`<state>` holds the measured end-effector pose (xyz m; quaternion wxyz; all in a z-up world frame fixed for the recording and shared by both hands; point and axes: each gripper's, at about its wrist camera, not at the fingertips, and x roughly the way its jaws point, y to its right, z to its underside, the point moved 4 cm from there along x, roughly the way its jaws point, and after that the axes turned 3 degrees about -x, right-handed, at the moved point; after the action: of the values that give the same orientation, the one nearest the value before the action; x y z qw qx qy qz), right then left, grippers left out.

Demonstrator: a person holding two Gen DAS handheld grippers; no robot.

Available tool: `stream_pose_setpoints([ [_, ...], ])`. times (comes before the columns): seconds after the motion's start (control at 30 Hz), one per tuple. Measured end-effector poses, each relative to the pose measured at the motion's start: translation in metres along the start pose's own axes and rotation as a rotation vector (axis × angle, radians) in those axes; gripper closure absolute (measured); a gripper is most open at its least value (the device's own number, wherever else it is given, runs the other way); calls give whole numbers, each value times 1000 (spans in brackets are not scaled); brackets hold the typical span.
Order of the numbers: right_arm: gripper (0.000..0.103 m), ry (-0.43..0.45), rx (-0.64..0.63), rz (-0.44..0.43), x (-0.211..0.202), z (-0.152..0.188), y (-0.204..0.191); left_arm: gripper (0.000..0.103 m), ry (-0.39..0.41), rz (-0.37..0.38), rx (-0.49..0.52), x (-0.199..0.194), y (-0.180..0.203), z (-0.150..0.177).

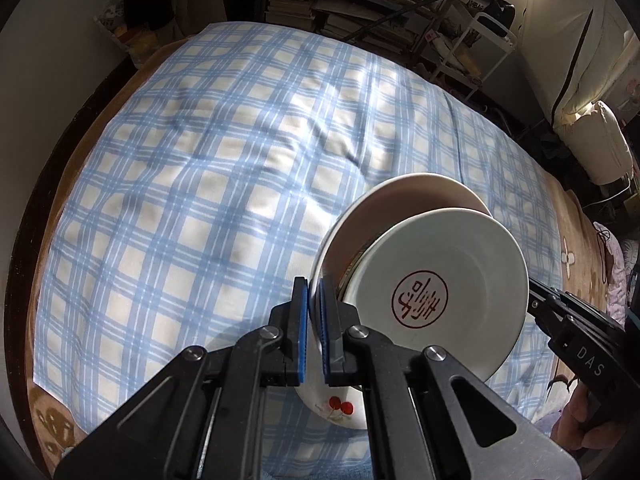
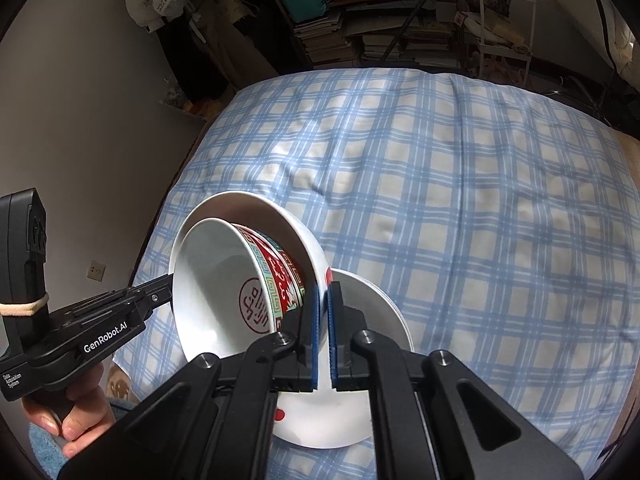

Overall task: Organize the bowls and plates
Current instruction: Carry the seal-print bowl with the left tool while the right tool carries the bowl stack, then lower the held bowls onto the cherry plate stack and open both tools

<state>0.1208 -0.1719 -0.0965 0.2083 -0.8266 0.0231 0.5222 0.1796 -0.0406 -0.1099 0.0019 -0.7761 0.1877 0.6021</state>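
Observation:
A white bowl [image 1: 384, 196] [image 2: 256, 206] with red cherries on its outside hangs tilted above the blue plaid cloth [image 1: 200, 168] [image 2: 480, 208]. Nested in it is a smaller bowl [image 1: 444, 248] [image 2: 208, 276] with a red seal inside and a red-and-teal band outside. My left gripper [image 1: 314, 286] is shut on the white bowl's near rim. On the opposite rim my right gripper [image 2: 325, 290] is shut as well. Each gripper shows in the other's view: the right gripper [image 1: 538, 306] reaches the bowls from the right, the left gripper [image 2: 162, 286] from the left.
The plaid cloth covers a bed with a brown blanket [image 1: 576, 240] at its edges. Shelves of stacked books [image 1: 296, 0] [image 2: 332, 36] and a white cart [image 1: 492, 44] [image 2: 508, 12] stand past the far end. A hand [image 2: 80, 424] holds the left gripper's handle.

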Motion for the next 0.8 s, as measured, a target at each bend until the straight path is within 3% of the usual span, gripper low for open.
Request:
stream_pose_setpoints([
  [0.23, 96, -26, 18, 24, 5, 26, 9, 101, -39, -32, 26, 11, 9, 31],
  [0.3, 99, 14, 38, -38, 0, 25, 9, 97, -17, -17, 70, 8, 20, 38],
  [0.37, 101, 25, 31, -131, -2, 19, -1, 87, 3, 52, 90, 3, 32, 40],
  [0.43, 101, 26, -16, -31, 3, 20, -8, 86, -31, 63, 74, 7, 35, 39],
  [0.57, 101, 21, 26, 4, 6, 29, 8, 88, -11, -24, 26, 10, 19, 37],
  [0.8, 101, 51, 34, 1, -8, 32, 13, 88, 53, -74, 22, -11, 10, 30],
])
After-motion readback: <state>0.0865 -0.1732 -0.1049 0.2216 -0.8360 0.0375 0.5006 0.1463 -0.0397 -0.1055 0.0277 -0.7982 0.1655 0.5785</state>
